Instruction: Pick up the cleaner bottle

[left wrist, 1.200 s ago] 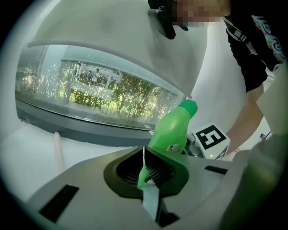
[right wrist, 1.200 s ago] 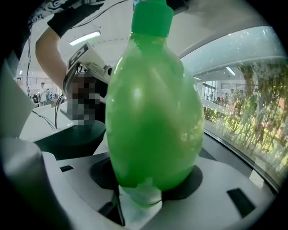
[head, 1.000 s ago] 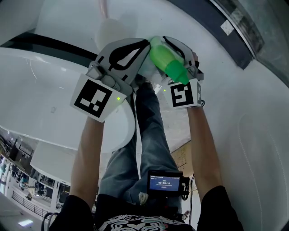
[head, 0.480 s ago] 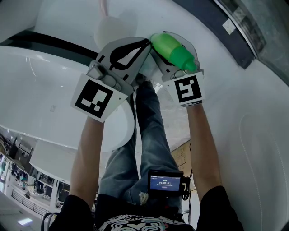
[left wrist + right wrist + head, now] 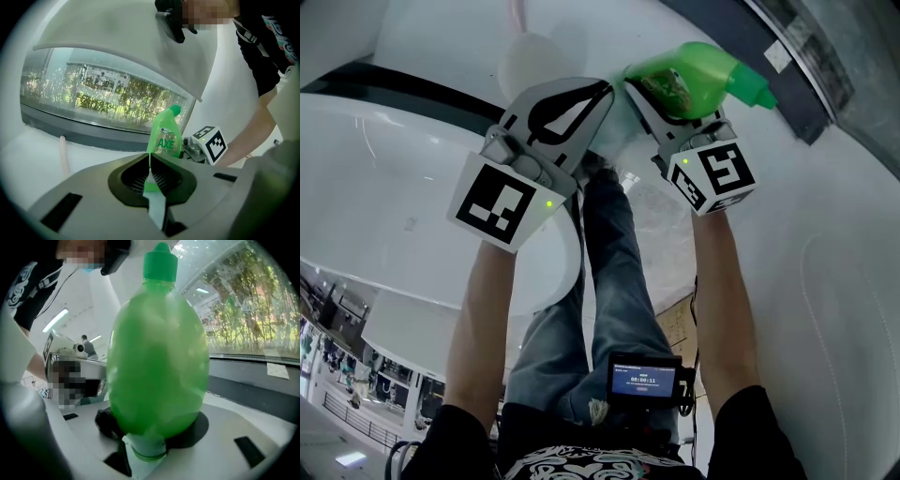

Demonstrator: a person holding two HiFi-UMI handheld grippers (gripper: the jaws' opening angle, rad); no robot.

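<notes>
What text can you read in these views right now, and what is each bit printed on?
"AXE": on the label of the cleaner bottle, seen in the left gripper view.
Small print above that word: too small to read.
Digits on the small screen at the person's waist: too small to read.
Sticker by the window: blurred, unreadable.
</notes>
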